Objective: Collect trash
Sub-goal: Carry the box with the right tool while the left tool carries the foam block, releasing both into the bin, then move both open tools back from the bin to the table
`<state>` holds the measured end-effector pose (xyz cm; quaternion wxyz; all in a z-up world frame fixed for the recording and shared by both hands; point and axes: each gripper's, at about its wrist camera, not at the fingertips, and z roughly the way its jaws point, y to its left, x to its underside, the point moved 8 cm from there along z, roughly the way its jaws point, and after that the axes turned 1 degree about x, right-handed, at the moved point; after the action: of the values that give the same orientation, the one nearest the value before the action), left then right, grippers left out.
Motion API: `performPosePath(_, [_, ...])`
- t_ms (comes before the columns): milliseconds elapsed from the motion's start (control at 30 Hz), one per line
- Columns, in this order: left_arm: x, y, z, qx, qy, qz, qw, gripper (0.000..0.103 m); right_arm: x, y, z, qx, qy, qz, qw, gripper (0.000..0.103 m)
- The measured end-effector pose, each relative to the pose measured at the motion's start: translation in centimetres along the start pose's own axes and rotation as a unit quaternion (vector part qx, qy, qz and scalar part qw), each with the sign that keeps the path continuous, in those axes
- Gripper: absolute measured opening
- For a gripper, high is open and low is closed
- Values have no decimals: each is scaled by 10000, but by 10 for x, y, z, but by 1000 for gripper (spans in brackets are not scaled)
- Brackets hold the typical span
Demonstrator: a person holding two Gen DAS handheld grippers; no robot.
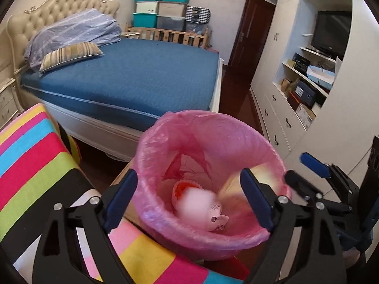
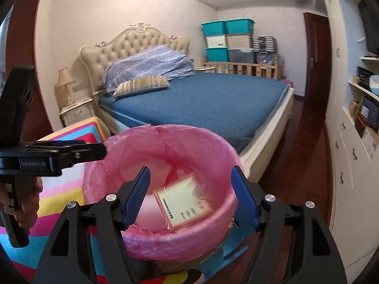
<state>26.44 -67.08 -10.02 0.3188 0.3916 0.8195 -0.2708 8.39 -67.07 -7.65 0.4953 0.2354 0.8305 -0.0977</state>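
Left wrist view: left gripper (image 1: 189, 201) above the pink-lined bin (image 1: 151, 151), jaws apart and empty; round wrapper (image 1: 196, 203) lies inside the bin, directly below; right gripper (image 1: 305, 170) at the bin's right rim.

Right wrist view: right gripper (image 2: 189, 196) over the same bin, jaws apart; flat yellow packet (image 2: 184, 203) in the bin, long axis tilted against the near wall, nearer this gripper.

Both wrist views close above the pink-lined bin (image 1: 213, 142), facing the bed (image 2: 213, 99)
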Motion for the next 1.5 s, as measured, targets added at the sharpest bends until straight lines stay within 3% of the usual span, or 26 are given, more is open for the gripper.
performPosePath(167, [11,12,-25,-321,-90,77,9994,93,3,-7,-19,49,-32,80,10000,68])
performPosePath(333, [30,26,-67,-926,-289,201,9951,98,7,4,-32,55,33,-11,10000,74])
performPosePath(533, [63,43,-117,-1156,-356,51,9926,98,13,48,-46,-204,65,-224,9995,83])
performPosePath(767, [120,79,-182,-1549,-286,-90,9875,98,35,114,-48,-640,330,-500,9961,84])
performPosePath(1100, [222,138,-308,-2671,-385,-136,9628,98,71,214,-57,-1353,746,-872,9841,84])
performPosePath(1367, [289,191,-413,-3212,-543,-867,9415,98,89,306,-80,-1961,847,-1547,9646,84])
performPosePath(1500, [319,207,-441,-3519,-448,-1015,9294,98,96,346,-86,-2097,863,-1873,9558,84])
